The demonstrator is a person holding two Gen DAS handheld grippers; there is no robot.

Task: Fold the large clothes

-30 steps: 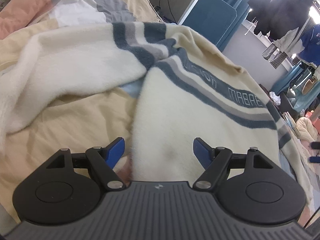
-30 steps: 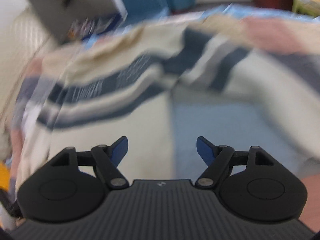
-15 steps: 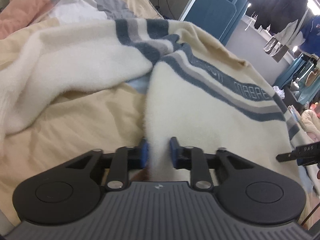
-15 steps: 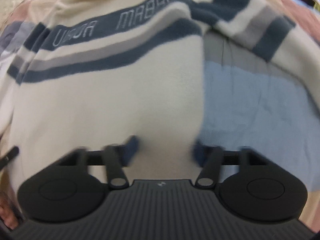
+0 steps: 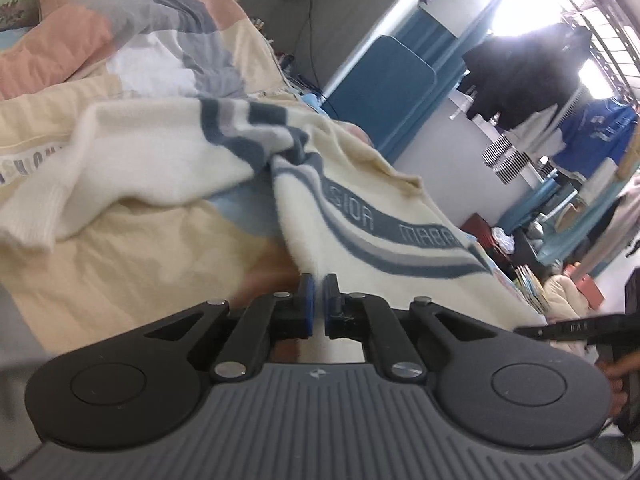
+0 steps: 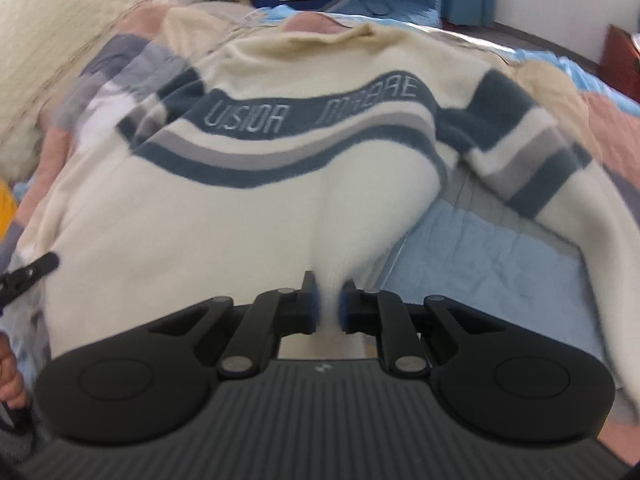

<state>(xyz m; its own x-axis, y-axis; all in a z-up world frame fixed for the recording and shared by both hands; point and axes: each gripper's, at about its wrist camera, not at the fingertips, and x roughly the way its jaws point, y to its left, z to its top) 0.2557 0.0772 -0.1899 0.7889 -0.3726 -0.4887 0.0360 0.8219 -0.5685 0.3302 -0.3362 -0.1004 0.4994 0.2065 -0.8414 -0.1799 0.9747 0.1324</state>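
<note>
A cream sweater (image 5: 360,248) with blue and grey chest stripes and lettering lies spread on the bed; the right wrist view shows its whole front (image 6: 240,208). My left gripper (image 5: 318,300) is closing tight on the sweater's lower edge, blue pads pressing the fabric, and that corner is lifted off the quilt. My right gripper (image 6: 328,306) is closing on the hem further along, with a ridge of cream cloth pinched between its pads. One sleeve (image 5: 132,160) lies out to the left, and the other sleeve (image 6: 540,152) trails right.
A patchwork quilt (image 5: 120,272) in yellow, pink, grey and light blue (image 6: 480,264) covers the bed. Beyond the bed stand a blue panel (image 5: 384,92) and dark clothes (image 5: 520,68) hanging by a bright window. A hand (image 6: 10,384) shows at the left edge.
Both grippers went from wide open to shut on the sweater's lower edge. The left one has lifted its corner up off the quilt, and the fabric now bunches between the pads.
</note>
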